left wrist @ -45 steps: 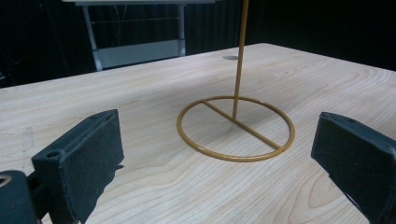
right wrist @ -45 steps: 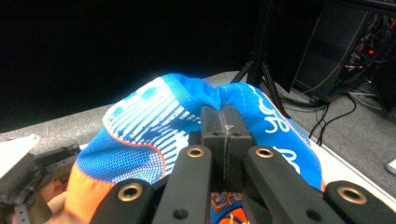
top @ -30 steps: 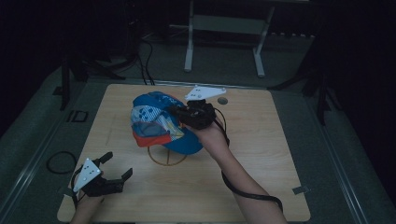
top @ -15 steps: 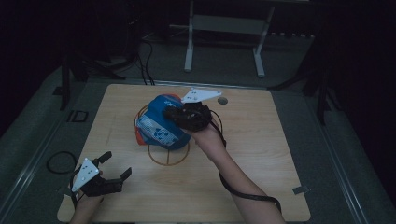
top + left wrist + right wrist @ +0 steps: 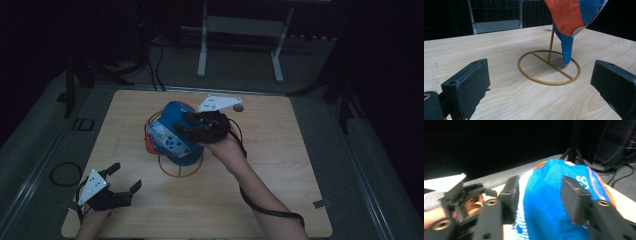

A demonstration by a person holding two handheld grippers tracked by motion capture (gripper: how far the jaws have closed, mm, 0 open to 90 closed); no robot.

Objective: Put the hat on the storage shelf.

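Right tongs (image 5: pixel 187 125) opening astride cap (image 5: pixel 172 135); table (image 5: pixel 280 165) bare rightward.

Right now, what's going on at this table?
A person is hanging a blue and orange cap on a gold wire stand in the middle of the wooden table. The right gripper is at the cap's crown; its fingers have just been opening, with blue fabric between them, so it looks like a release. The left gripper rests open near the table's front left corner, apart from the stand.
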